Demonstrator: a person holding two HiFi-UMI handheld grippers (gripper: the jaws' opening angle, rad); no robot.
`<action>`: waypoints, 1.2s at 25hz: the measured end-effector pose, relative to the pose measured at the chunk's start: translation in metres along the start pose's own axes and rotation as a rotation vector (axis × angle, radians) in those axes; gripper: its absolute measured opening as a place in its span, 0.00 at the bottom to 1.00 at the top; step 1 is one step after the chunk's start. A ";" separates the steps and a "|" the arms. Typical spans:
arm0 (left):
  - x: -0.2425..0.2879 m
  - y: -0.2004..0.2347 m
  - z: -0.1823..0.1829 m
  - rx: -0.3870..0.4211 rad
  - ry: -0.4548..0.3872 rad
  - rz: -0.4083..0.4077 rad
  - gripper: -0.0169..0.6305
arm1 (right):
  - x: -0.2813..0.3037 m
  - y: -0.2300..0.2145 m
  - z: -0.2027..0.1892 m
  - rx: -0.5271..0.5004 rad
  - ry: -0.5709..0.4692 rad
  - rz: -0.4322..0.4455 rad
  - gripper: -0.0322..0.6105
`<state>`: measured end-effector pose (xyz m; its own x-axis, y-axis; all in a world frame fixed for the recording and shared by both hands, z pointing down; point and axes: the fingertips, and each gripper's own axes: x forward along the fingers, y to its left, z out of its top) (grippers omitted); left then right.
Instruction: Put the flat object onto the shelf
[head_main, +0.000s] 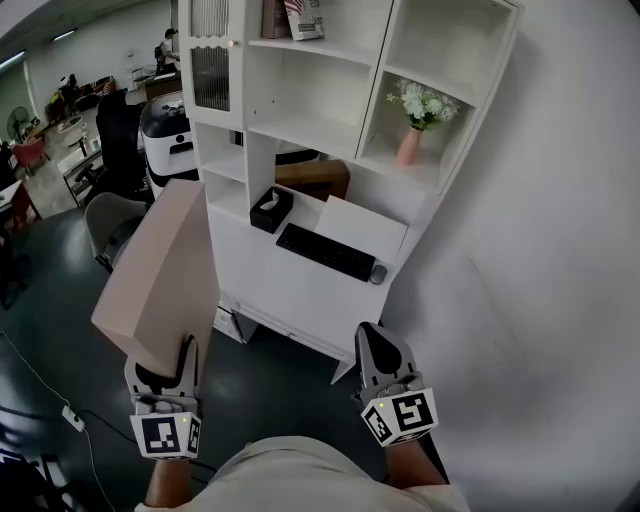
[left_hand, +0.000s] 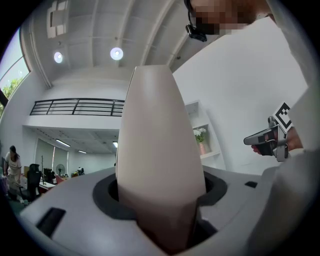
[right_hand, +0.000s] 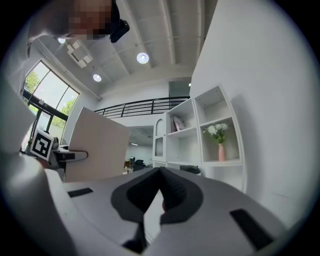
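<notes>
Firmly clamped in the left gripper's (head_main: 163, 358) jaws, the beige flat board (head_main: 160, 275) rises above them. The right gripper (head_main: 383, 340) is closed and empty, well apart, facing the white shelf (head_main: 372, 90).

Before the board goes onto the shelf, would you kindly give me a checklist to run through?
1. Left tool gripping the flat board: ok.
2. Right tool shut, holding nothing: ok.
3. Board at the shelf: not ok, held short of it.
4. Middle compartment bare: ok.
5. Board fits that compartment: cannot tell.
6. Vase away from the board: ok.
</notes>
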<state>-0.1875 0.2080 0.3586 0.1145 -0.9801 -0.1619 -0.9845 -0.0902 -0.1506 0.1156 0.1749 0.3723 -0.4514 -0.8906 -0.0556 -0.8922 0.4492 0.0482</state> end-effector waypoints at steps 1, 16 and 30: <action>0.001 -0.001 0.000 0.001 0.001 0.003 0.47 | -0.001 -0.002 0.000 0.004 -0.003 0.004 0.05; 0.012 -0.028 0.005 0.046 0.004 0.061 0.47 | -0.003 -0.034 -0.021 0.015 0.032 0.073 0.05; 0.093 0.031 -0.036 0.072 -0.019 0.002 0.47 | 0.100 -0.016 -0.025 -0.036 0.051 0.029 0.05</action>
<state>-0.2119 0.1075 0.3744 0.1159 -0.9768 -0.1801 -0.9725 -0.0748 -0.2204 0.0854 0.0769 0.3914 -0.4751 -0.8799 -0.0027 -0.8769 0.4732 0.0850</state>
